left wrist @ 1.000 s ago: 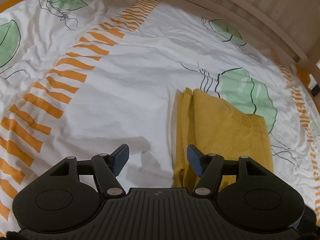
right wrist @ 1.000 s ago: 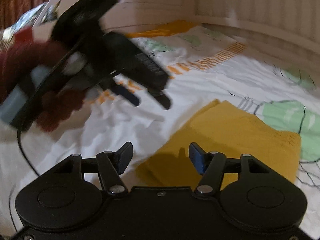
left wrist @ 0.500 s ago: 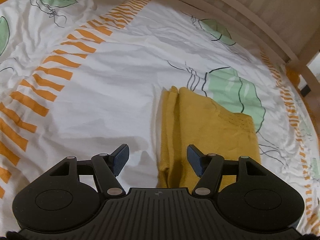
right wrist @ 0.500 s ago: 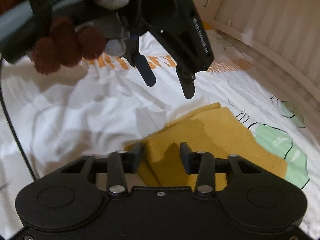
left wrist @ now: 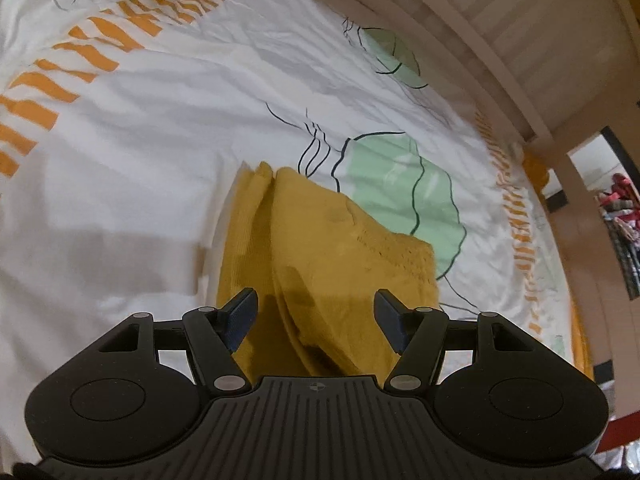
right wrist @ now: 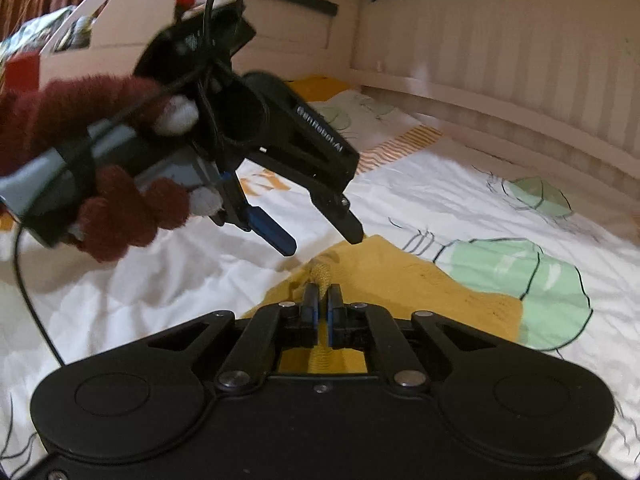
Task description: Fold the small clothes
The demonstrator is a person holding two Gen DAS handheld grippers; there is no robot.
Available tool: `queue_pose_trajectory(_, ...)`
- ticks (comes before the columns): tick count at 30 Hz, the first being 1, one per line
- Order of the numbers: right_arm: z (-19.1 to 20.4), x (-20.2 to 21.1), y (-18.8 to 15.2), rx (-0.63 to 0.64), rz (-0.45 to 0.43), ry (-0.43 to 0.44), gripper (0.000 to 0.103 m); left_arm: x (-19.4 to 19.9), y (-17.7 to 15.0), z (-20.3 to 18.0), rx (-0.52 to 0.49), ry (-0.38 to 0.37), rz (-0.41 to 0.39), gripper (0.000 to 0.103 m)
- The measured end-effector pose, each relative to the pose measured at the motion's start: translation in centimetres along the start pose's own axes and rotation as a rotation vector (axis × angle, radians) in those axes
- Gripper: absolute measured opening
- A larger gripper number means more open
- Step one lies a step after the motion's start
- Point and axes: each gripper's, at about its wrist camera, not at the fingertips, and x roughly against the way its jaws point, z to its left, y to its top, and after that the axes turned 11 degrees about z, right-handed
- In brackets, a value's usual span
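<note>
The mustard-yellow knitted garment (left wrist: 320,256), already folded into a thick stack, lies on the white bedsheet printed with green leaves and orange stripes (left wrist: 140,152), partly over one green leaf; it looks soft, light and floppy, with nothing fragile about it, so a pinch at an edge or corner should lift the layers, though loose ones may slip apart; the right gripper (right wrist: 322,305) has its jaws nearly closed on a bunched near corner of the cloth, yellow knit poking up between them; the left gripper (right wrist: 320,242) hangs just above the far-left corner, jaws wide apart and holding nothing, gripped by a hand in a fuzzy maroon glove (right wrist: 116,216); a cream slatted headboard (right wrist: 500,40) runs behind, well apart, and nothing blocks the fold.
</note>
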Motion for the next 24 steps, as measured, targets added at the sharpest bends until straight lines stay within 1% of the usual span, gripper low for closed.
queue_pose_trajectory(5, -0.8, -0.2, -0.2, -0.048, 0.008, 0.028, 0.009, -2.1, 1.5, -0.3, -0.013, 0.037, 0.043, 0.063)
queue_pose_trajectory(9, -0.8, -0.2, -0.5, -0.051, 0.011, 0.042, 0.009, -3.5, 2.2, -0.7, -0.029, 0.002, 0.073, 0.063)
queue_pose_trajectory(11, -0.7, -0.2, -0.6, -0.051, 0.011, 0.046, 0.009, -4.4, 2.6, -0.9, -0.030, 0.020, 0.094, 0.063)
queue_pose_trajectory(13, -0.7, -0.1, -0.7, -0.056, 0.012, 0.051, 0.009, -5.2, 2.9, -0.9, -0.033, 0.059, 0.101, 0.062)
queue_pose_trajectory(15, -0.7, -0.2, -0.8, -0.054, 0.014, 0.053, 0.009, -5.7, 2.9, -0.6, -0.027, 0.069, 0.104, 0.061)
queue_pose_trajectory(16, -0.7, -0.2, -0.9, -0.053, 0.015, 0.054, 0.009, -5.9, 3.0, -0.4, -0.017, 0.068, 0.104, 0.056)
queue_pose_trajectory(17, -0.7, -0.3, -0.9, -0.055, 0.017, 0.055, 0.009, -6.0, 2.8, -0.3, -0.009, 0.065, 0.090, 0.043)
queue_pose_trajectory(18, -0.7, -0.4, -0.9, -0.057, 0.019, 0.055, 0.009, -6.0, 2.7, -0.3, -0.012, 0.066, 0.074, 0.010)
queue_pose_trajectory(21, -0.8, -0.2, -0.9, -0.063, 0.016, 0.051, 0.009, -5.4, 2.1, -1.1, -0.059, 0.083, 0.022, 0.011)
queue_pose_trajectory(24, -0.6, 0.6, -0.7, -0.065, -0.003, 0.067, 0.009, -3.0, 0.9, -2.4, -0.139, 0.098, -0.052, 0.010)
